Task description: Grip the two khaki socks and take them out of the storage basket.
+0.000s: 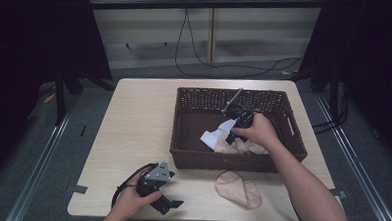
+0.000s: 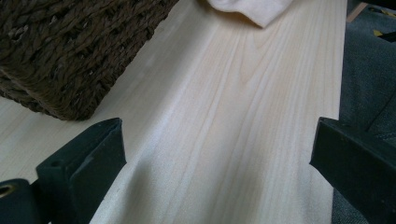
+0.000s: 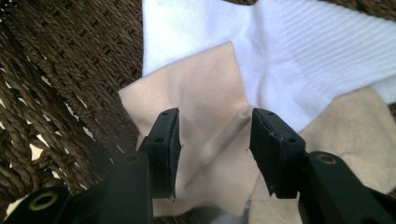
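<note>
A dark wicker basket [image 1: 235,92] stands on the right half of the table. Inside it lie a white sock [image 1: 218,134] and a beige sock [image 1: 232,147]. My right gripper [image 1: 231,137] reaches down into the basket. In the right gripper view its jaws [image 3: 215,140] stand partly apart, tips down on the beige sock [image 3: 201,98], whose flat fabric spans the gap. The white sock [image 3: 289,51] lies just beyond, partly over the beige one. My left gripper [image 1: 167,203] rests near the table's front edge, open wide [image 2: 217,144] with bare wood between its jaws.
Another beige sock [image 1: 239,189] lies on the table in front of the basket and also shows ahead of the left gripper [image 2: 254,9]. The basket's corner [image 2: 70,51] is close on that gripper's left. The table's left half [image 1: 133,123] is bare wood.
</note>
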### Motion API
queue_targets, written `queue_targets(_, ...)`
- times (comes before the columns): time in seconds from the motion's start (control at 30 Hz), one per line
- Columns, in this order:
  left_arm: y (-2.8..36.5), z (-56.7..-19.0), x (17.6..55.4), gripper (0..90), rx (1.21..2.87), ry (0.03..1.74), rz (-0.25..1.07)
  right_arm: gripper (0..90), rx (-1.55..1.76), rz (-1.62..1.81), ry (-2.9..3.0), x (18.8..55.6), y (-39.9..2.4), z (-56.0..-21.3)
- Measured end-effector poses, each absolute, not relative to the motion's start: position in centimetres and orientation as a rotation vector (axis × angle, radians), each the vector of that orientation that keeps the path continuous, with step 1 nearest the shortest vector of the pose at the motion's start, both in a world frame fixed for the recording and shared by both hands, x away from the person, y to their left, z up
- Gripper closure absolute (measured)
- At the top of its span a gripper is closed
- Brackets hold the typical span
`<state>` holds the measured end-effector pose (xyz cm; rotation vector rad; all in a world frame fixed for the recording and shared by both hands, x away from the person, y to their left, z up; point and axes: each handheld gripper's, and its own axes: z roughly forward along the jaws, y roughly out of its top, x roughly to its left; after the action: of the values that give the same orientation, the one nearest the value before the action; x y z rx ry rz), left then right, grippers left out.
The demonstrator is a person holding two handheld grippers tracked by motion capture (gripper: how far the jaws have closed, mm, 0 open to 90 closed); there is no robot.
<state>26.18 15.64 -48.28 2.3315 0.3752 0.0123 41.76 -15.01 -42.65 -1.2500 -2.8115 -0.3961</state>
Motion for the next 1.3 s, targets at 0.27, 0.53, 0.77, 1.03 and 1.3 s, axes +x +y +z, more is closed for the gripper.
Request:
queue_targets(0.27, 15.7, -48.3, 26.2, 2.6, 2.326, 0.374, 0.016, 61.8, -1.245, -0.387, -2.795, 42.0, -14.6, -43.7)
queue_targets(0.53, 15.8, -48.2, 26.1, 2.6, 2.327, 0.378, 0.014, 80.1, -1.165, -0.376, -2.773, 41.5, -14.3, -43.6)
queue_targets(0.77, 15.8, -48.1, 26.2, 2.6, 2.323, 0.378, 0.021, 80.3, -1.156, -0.399, -2.780, 41.0, -15.1, -41.3)
queue_targets(1.03, 15.7, -48.1, 26.1, 2.6, 2.307, 0.375, 0.026, 80.4, -1.160, -0.411, -2.815, 40.5, -16.5, -37.4)
queue_targets(1.3, 15.7, -48.0, 26.1, 2.6, 2.319, 0.368, 0.026, 80.3, -1.146, -0.409, -2.837, 40.0, -17.1, -34.6)
